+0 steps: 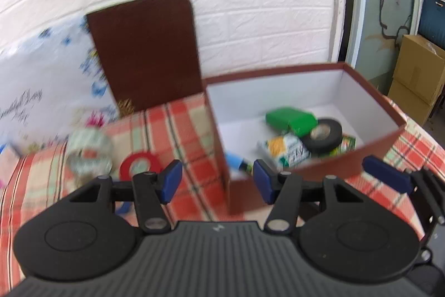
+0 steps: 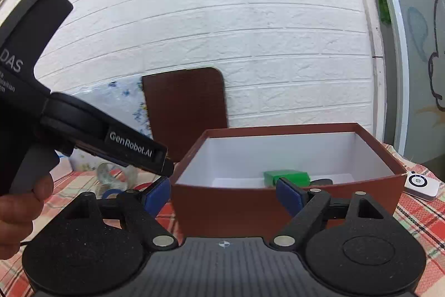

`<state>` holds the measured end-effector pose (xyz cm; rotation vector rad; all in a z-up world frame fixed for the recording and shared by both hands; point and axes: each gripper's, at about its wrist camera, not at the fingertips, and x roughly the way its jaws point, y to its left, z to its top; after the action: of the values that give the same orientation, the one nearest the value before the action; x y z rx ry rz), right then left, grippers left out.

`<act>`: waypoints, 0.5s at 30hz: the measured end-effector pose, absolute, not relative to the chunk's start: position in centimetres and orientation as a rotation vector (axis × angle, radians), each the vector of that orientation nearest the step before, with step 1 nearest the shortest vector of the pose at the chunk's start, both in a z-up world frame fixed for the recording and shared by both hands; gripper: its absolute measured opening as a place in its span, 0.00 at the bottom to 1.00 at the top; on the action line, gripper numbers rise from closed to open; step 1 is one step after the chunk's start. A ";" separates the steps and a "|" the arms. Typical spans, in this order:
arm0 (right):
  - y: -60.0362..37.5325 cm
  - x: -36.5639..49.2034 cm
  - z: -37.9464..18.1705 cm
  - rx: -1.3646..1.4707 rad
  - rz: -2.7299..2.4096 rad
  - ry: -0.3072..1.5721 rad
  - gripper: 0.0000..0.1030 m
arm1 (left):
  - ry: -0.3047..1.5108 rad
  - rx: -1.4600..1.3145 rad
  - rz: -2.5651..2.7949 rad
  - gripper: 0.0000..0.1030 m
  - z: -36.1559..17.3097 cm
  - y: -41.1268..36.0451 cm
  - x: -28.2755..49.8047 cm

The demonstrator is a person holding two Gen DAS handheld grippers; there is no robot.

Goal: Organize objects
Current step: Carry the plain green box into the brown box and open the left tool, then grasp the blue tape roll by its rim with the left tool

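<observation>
A brown box [image 1: 311,171] with a white inside stands on the plaid cloth; it also shows in the right wrist view [image 2: 278,202]. In it lie a green case [image 1: 292,120], a black tape roll [image 1: 322,135], a printed packet [image 1: 286,152] and a blue-capped marker [image 1: 236,162]. A red tape roll [image 1: 139,164], a clear tape roll [image 1: 89,155] and a blue ring [image 2: 111,194] lie left of the box. My left gripper [image 1: 217,183] is open and empty above the box's near left corner. My right gripper [image 2: 222,195] is open and empty before the box's front wall.
The brown lid [image 1: 144,52] leans on the white brick wall behind the box. A printed plastic bag [image 1: 41,91] lies at the far left. A white device [image 2: 421,185] sits on the cloth right of the box. Cardboard boxes [image 1: 417,74] stand at the right.
</observation>
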<state>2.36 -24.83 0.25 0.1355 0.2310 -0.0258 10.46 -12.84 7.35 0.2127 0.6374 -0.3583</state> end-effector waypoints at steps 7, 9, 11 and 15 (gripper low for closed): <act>-22.4 1.0 -0.5 0.094 0.034 0.257 0.80 | 0.650 0.186 -0.278 0.58 6.7 -8.8 7.5; -21.5 0.9 -0.6 0.080 0.047 0.268 0.80 | 0.648 0.173 -0.261 0.59 6.6 -7.5 7.2; -20.6 0.7 -1.0 0.069 0.061 0.287 0.80 | 0.647 0.157 -0.243 0.60 6.6 -6.4 7.2; -19.2 0.7 -1.2 0.040 0.079 0.319 0.80 | 0.649 0.131 -0.213 0.61 6.1 -4.4 7.5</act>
<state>0.66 -19.25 -1.16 0.0402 0.3195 0.0791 7.50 -4.36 6.14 0.1308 0.6486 -0.2128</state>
